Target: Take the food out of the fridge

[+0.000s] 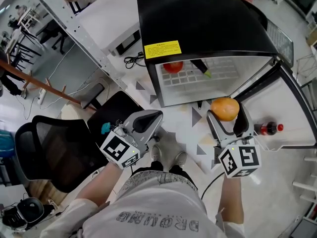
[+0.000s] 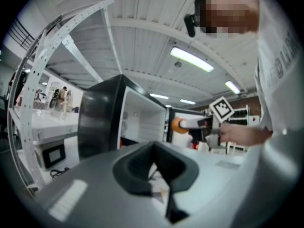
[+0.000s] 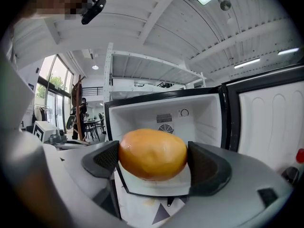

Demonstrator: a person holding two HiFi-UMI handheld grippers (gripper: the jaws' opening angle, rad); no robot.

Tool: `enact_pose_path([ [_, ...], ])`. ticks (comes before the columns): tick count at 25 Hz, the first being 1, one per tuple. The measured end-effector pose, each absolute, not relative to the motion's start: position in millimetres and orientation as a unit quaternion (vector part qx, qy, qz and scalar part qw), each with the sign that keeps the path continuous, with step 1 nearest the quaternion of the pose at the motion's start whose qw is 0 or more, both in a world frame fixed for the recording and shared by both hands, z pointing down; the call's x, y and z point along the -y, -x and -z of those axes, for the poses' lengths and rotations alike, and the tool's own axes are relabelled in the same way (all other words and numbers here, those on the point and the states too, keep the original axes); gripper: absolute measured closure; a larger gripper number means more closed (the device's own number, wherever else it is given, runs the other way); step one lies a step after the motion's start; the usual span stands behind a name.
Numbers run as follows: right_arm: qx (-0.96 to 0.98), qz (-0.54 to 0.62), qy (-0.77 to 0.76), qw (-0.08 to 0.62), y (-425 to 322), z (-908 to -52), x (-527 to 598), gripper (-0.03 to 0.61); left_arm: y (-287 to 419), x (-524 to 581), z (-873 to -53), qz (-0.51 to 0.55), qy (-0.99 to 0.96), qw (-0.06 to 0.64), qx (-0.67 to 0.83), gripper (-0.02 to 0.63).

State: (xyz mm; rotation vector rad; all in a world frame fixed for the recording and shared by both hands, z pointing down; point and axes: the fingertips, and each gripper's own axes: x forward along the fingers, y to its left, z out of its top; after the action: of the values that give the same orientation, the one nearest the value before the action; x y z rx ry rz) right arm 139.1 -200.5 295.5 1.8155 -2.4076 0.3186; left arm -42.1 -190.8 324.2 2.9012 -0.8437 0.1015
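orange-yellow fruit (image 3: 153, 154) sits clamped in our right gripper (image 3: 153, 159), both pads pressed against it. it is oval, and its long axis lies level across the gap from one pad to the other, so its ends point left and right, roughly in line with the fridge's front. we cannot make out a stem end. seen from the head view, the fruit (image 1: 225, 108) is held outside the fridge (image 1: 208, 24), just in front of the open mouth on the side nearer the door (image 1: 285, 108).

our left gripper (image 1: 151, 118) is lower and to the left, well apart from the fruit. its jaws are together with nothing between them, and it points toward the fridge's left front corner.

beyond both grippers the black fridge stands with its door swung out to the right. a bottle (image 1: 267, 129) with a red cap sits in the door. a yellow label (image 1: 162, 48) is stuck on the top near the front edge. inside, on the white shelf (image 1: 218, 76), a red round food (image 1: 173, 66) lies at the left, and a dark long item (image 1: 200, 67) with a green tip lies slanted beside it.
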Motion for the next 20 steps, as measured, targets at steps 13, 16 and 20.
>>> enact_pose_path([
  [13,0.796,-0.106,-0.594,0.059,-123.5,-292.5,207.3,0.146,50.3,203.3,-323.2,-0.03,-0.96,0.06,0.273,0.607],
  [16,0.797,-0.107,-0.592,0.063,-122.3,-295.3,209.4,0.146,51.5,206.0,-324.1,-0.03,-0.96,0.059,0.273,0.607],
  [20,0.798,-0.108,-0.59,0.065,-120.9,-297.7,213.3,0.146,52.9,209.4,-325.1,-0.033,-0.959,0.059,0.274,0.607],
])
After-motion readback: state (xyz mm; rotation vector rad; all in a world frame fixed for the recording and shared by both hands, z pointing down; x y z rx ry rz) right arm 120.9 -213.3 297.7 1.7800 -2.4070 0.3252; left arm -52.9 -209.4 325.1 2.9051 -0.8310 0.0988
